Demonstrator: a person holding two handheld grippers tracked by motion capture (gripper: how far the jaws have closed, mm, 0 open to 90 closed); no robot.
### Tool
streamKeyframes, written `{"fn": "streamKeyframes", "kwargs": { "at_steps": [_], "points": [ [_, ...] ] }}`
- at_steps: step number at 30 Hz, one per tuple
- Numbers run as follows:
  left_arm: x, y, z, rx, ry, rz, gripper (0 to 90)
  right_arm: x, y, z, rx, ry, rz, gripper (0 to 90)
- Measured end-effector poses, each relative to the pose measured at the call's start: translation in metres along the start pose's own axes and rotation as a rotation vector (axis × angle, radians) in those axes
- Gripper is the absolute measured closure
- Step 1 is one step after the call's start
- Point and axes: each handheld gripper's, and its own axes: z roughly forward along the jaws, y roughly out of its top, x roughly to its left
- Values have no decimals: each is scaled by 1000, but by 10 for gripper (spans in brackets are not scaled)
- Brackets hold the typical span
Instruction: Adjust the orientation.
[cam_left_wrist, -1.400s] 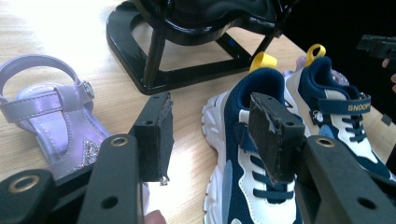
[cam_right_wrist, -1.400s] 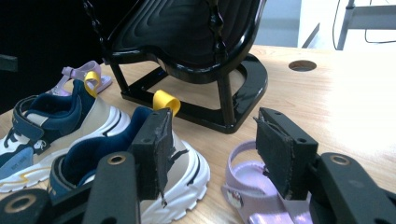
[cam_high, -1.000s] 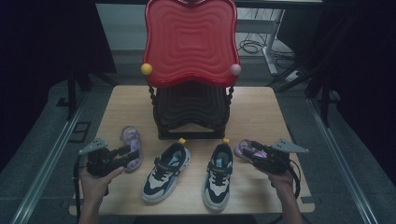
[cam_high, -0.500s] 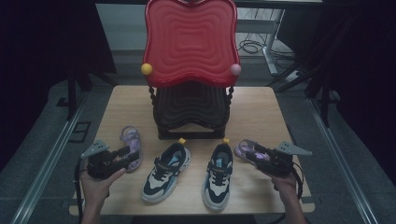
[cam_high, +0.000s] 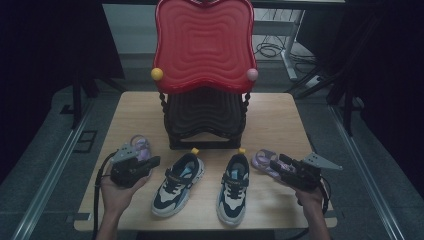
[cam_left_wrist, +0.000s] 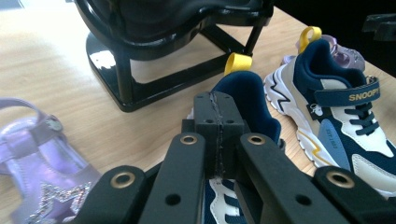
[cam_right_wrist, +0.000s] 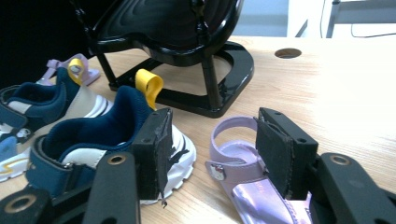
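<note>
Our left gripper (cam_left_wrist: 218, 135), fingers just pressed together empty, sits at nine o'clock of the sneakers (cam_high: 178, 184); right gripper (cam_right_wrist: 212, 151), fingers spread, straddles the purple sandal (cam_right_wrist: 254, 186), seemingly for pickup.

Dim room, grey floor (cam_high: 45, 165), wooden table (cam_high: 280, 120).
</note>
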Motion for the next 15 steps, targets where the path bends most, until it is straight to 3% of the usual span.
{"fn": "streamKeyframes", "kwargs": {
  "at_steps": [3, 7, 15],
  "points": [
    [6, -3, 8, 14, -7, -21, 900, -1, -1, 2, 8, -10, -1, 458],
    [12, -11, 16, 17, 33, -33, 900, -1, -3, 4, 22, -8, -7, 458],
    [26, -30, 33, 83, 53, -59, 900, 7, -7, 8, 43, -3, -22, 457]
  ]
}}
